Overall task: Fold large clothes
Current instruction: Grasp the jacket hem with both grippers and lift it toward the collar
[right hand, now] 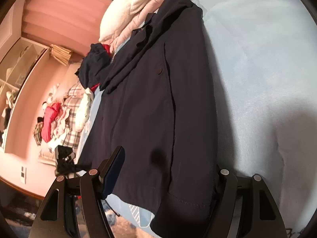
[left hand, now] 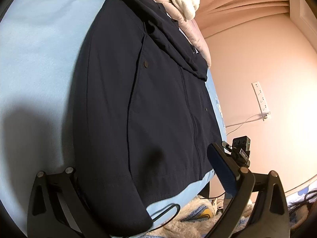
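Navy jacket point(right hand: 150, 103) hem (both views) between wide-spread right gripper point(right hand: 168, 170) fingers point(right hand: 113, 170).

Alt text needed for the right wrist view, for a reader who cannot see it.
A dark navy jacket lies spread on a light blue bed, its hem between the open fingers of the right hand-held gripper. A cream pillow sits at the far end, with a clothes pile beside the bed.

hidden: left gripper point(left hand: 142, 176) left finger, apparently behind jacket point(left hand: 138, 99) hem
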`<control>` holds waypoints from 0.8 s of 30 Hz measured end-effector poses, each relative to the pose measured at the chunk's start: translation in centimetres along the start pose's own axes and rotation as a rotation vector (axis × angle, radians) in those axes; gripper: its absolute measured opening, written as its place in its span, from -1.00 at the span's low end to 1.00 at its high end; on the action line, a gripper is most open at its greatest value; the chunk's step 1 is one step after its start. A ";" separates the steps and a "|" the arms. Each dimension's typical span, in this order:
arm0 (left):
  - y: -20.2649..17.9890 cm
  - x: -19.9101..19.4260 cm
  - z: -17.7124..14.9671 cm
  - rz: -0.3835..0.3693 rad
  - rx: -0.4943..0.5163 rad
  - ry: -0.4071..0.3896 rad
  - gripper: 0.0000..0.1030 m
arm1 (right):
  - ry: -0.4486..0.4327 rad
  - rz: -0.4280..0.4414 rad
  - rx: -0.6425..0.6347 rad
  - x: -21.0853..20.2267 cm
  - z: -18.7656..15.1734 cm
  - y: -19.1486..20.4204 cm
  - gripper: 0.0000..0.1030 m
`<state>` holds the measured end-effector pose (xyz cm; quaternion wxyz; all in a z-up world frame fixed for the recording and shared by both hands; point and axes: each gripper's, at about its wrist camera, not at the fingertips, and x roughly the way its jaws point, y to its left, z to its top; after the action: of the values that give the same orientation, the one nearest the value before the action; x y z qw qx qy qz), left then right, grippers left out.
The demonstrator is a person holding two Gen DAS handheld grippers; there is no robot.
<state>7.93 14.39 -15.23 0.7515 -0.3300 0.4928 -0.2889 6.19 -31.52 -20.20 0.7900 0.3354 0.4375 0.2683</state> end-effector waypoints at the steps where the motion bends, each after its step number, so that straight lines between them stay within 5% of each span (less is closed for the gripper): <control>1: -0.1 0.3 0.4 -0.001 0.000 0.002 0.95 | 0.000 0.002 -0.001 0.1 0.2 0.1 0.41; 9: -0.5 1.4 1.8 0.009 -0.009 0.005 0.93 | -0.014 0.018 -0.014 1.2 1.2 0.3 0.38; 15: 0.6 0.1 0.9 0.031 -0.040 -0.027 0.42 | -0.026 0.004 0.009 0.3 0.6 -0.8 -0.16; 24: 0.7 -0.3 1.0 0.070 -0.064 -0.056 -0.27 | -0.047 -0.003 0.019 0.9 0.8 -0.5 -0.68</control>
<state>8.86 15.29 -15.30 0.7637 -0.3442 0.4920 -0.2373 7.37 -31.49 -20.74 0.7973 0.3484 0.4218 0.2549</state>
